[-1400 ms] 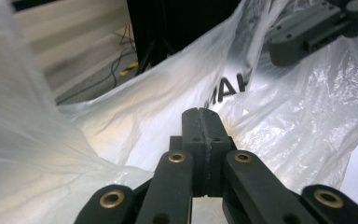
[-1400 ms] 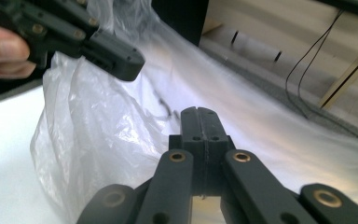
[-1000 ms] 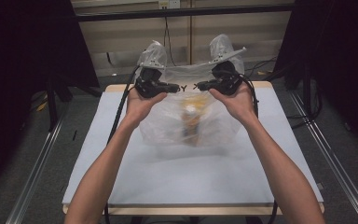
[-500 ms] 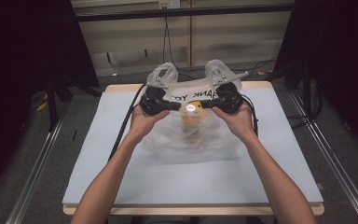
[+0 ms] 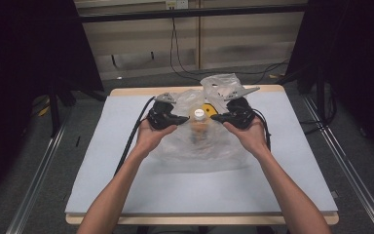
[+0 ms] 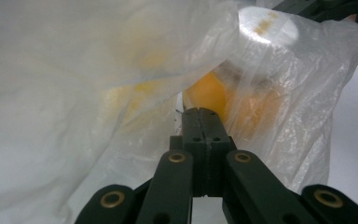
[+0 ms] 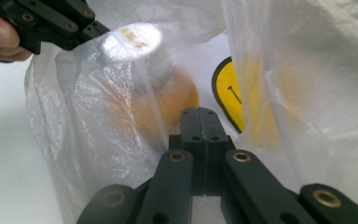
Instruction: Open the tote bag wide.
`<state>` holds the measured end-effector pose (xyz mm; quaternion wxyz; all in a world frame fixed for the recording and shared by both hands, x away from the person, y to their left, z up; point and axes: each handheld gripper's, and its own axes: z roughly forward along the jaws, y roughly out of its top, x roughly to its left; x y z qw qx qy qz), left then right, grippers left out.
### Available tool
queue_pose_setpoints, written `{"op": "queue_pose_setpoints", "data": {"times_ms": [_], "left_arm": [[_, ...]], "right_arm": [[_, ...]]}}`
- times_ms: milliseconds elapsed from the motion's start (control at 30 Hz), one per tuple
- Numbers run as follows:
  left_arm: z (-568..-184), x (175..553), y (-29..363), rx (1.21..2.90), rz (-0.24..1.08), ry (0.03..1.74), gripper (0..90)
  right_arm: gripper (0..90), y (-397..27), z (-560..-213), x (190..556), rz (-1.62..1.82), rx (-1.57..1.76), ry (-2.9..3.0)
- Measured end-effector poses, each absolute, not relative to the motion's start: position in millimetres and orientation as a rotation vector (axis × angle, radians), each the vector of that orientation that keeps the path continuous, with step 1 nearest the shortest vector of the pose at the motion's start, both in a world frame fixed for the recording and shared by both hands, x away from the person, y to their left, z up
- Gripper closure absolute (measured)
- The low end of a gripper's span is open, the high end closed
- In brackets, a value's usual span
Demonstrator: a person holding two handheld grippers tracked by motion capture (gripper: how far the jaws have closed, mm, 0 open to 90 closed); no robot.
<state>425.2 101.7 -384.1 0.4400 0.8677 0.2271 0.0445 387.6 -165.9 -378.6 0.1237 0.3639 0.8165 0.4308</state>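
Plastic bag (image 5: 202, 141), thin, translucent and crinkled, sat just beyond the centre of the pale blue-grey table mat (image 5: 126, 195), its lower part spread flat and glossy toward 6 o'clock. Inside stood a bottle (image 5: 199, 122) with an orange body and a round white cap; in both gripper views its shape was blurred by the film. A yellow disc with a black rim (image 7: 228, 91) lay against the bag at about 1 o'clock from the bottle.

Left gripper (image 5: 177, 118), matte black, was at 9 o'clock of the bottle, jaws pressed fully together; in the left gripper view the tips (image 6: 203, 114) sat against the wrinkled film, though whether a fold was pinched between them could not be told. Right gripper (image 5: 219, 117) was at 3 o'clock, jaws likewise closed flush, with film draped beside the tips (image 7: 203, 113); grip on it could not be told. A bunched handle loop of the bag (image 5: 224, 85) rose at 12 o'clock above the right gripper.
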Motion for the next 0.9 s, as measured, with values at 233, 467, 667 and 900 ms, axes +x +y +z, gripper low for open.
{"op": "queue_pose_setpoints", "data": {"times_ms": [233,467,667,900], "left_arm": [[-390,420,105,2.205,0.129,0.556,90.0],[-416,428,110,2.250,0.101,0.606,90.0],[-431,431,107,2.306,0.087,0.618,90.0],[-457,434,106,2.380,0.039,0.638,90.0]], "right_arm": [[90.0,-166,-379,379,1.253,1.036,2.401],[90.0,-170,-407,382,1.181,1.091,2.443],[90.0,-174,-430,388,1.118,1.131,2.464],[90.0,-184,-458,397,1.055,1.216,2.501]]}}
